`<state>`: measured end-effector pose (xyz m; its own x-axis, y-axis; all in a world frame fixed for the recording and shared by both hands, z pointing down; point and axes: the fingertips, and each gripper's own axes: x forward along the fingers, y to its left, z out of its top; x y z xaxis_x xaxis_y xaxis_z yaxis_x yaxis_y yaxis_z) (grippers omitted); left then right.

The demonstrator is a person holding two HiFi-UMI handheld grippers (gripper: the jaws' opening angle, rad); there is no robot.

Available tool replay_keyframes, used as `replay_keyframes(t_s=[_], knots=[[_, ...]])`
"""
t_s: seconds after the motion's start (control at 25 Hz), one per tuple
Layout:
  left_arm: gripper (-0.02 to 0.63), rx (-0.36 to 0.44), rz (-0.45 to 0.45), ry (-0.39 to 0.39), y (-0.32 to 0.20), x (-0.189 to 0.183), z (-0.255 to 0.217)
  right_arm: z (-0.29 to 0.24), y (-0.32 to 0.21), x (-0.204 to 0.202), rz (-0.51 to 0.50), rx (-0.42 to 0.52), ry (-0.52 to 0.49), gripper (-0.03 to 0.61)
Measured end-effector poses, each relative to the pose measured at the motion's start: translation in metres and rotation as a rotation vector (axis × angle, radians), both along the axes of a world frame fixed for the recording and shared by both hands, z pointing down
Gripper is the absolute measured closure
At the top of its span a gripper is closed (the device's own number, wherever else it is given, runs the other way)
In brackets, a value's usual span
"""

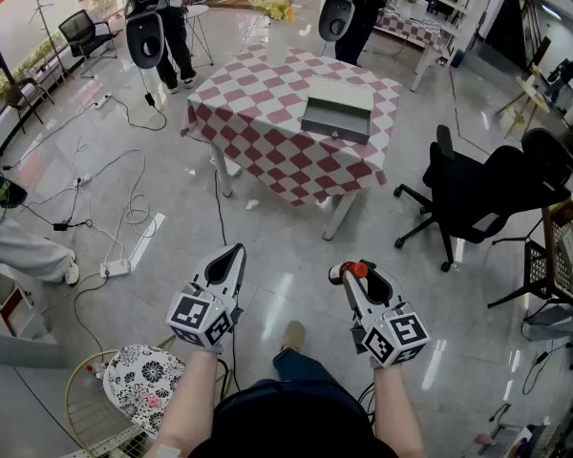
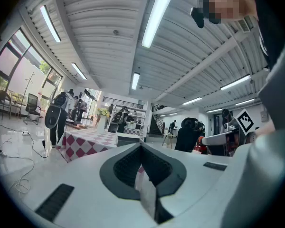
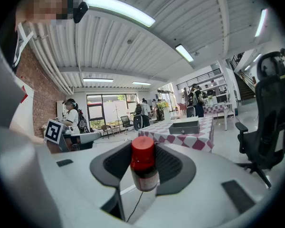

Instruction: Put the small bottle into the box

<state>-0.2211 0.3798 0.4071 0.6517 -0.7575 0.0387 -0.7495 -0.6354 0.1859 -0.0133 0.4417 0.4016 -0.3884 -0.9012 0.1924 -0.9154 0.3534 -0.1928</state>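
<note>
We face checkered tabletop (image 1: 258,113) from well back on glossy floor (image 1: 172,189), grey box (image 1: 337,110) resting on it. Our right hand-held gripper (image 1: 349,273) grips small bottle (image 3: 143,167) upright between wide-set pads, red cap up. Our left hand-held gripper (image 1: 234,252) carries nothing, jaws drawn together. Small bottle well apart from grey box. Black office chair (image 1: 477,194) at right; people (image 1: 167,17) beyond tabletop.

Table (image 1: 267,132): red-and-white checked cloth, mid-floor.
Office chair (image 1: 487,194): black, off to the table's right.
Cables (image 1: 95,175): trailing over the shiny floor, left.
Power strip (image 1: 115,268): white, among them.
</note>
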Motion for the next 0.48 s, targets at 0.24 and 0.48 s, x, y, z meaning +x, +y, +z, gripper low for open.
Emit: replay_keyframes(t_s=[0.24, 0.48], knots=[[0.615, -0.002, -0.002, -0.007, -0.048, 0.020, 0.004, 0.004, -0.049, 0.019, -0.011, 0.001, -0.004, 0.430], [0.614, -0.003, 0.001, -0.018, -0.088, 0.045, 0.008, 0.009, -0.088, 0.043, -0.014, 0.000, -0.010, 0.430]])
